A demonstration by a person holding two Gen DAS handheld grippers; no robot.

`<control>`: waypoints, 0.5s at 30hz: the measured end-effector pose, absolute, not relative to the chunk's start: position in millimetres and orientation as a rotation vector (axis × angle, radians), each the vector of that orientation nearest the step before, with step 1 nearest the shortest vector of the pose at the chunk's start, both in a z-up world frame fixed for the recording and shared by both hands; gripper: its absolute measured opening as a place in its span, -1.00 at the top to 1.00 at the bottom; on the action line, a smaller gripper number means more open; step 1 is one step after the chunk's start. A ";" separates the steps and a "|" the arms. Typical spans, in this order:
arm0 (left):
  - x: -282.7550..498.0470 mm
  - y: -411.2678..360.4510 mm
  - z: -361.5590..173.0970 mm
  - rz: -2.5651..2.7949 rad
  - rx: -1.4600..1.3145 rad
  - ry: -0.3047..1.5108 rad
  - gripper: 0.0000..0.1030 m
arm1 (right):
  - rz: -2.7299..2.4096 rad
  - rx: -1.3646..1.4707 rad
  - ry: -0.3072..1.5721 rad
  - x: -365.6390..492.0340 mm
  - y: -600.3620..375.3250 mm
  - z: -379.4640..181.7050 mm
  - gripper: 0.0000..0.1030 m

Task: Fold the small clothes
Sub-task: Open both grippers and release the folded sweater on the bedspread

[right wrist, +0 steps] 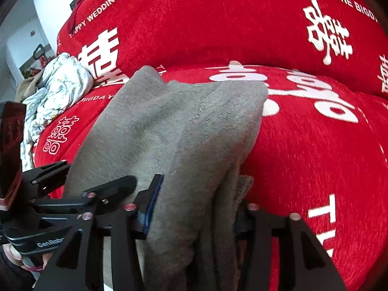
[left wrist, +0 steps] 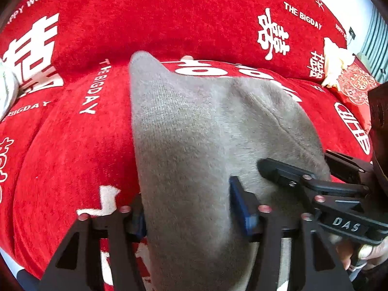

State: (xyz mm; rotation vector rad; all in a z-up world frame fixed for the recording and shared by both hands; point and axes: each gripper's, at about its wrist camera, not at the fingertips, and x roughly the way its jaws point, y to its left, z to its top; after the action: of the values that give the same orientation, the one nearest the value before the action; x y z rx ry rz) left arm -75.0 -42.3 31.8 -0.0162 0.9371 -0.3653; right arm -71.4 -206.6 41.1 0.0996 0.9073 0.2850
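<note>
A grey fleece garment lies folded on the red sofa seat, its near edge lifted. My left gripper is shut on the near edge of the garment, cloth bulging between the blue pads. My right gripper is shut on the same garment, on its thick folded near edge, with layers bunched between the jaws. The right gripper shows at the right of the left wrist view; the left gripper shows at the left of the right wrist view. Both sit side by side.
The red sofa cover with white lettering spans the seat and backrest. A pile of light patterned clothes lies at the sofa's left end. A red and gold cushion sits at the right end.
</note>
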 end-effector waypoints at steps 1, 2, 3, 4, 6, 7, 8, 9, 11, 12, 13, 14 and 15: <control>-75.6 -40.0 31.8 -0.351 -0.020 0.940 -0.47 | 0.278 0.113 0.907 -72.3 -210.1 40.2 -0.18; -76.1 -37.5 32.3 -0.343 -0.028 0.944 -0.57 | 0.275 0.133 0.905 -73.9 -215.7 39.7 -0.18; -77.4 -34.2 34.1 -0.348 -0.040 0.949 -0.57 | 0.276 0.142 0.904 -75.4 -218.8 40.3 -0.18; -78.6 -31.9 35.6 -0.351 -0.043 0.950 -0.57 | 0.274 0.144 0.900 -77.8 -221.2 42.0 -0.18; -84.2 -25.5 41.1 -0.339 -0.036 0.937 -0.57 | 0.251 0.114 0.874 -88.0 -223.9 50.7 -0.18; -88.3 -21.2 45.0 -0.331 -0.036 0.926 -0.57 | 0.243 0.084 0.843 -96.4 -223.7 58.2 -0.18; -91.9 -17.0 48.4 -0.324 -0.042 0.916 -0.57 | 0.244 0.069 0.821 -101.8 -222.9 63.0 -0.18; -95.9 -11.9 52.3 -0.320 -0.056 0.904 -0.57 | 0.256 0.052 0.791 -111.4 -221.7 70.3 -0.18; -103.2 -2.2 58.1 -0.304 -0.071 0.880 -0.57 | 0.299 0.032 0.740 -128.7 -217.2 82.8 -0.18; -105.3 1.1 58.4 -0.289 -0.067 0.872 -0.57 | 0.324 0.027 0.726 -134.0 -214.0 86.3 -0.18; -107.7 4.2 57.5 -0.272 -0.060 0.867 -0.57 | 0.367 0.018 0.710 -142.0 -209.2 89.5 -0.19; -109.2 6.3 56.0 -0.269 -0.060 0.869 -0.57 | 0.396 0.012 0.706 -144.7 -204.3 91.0 -0.18; -110.3 8.1 53.1 -0.269 -0.062 0.873 -0.57 | 0.444 0.005 0.709 -149.4 -198.1 90.1 -0.19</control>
State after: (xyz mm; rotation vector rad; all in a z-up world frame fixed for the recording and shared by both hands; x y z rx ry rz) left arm -110.3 8.1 53.1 -0.0620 0.8734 -0.2690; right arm -149.4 -198.1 90.1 0.0052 0.7089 0.4442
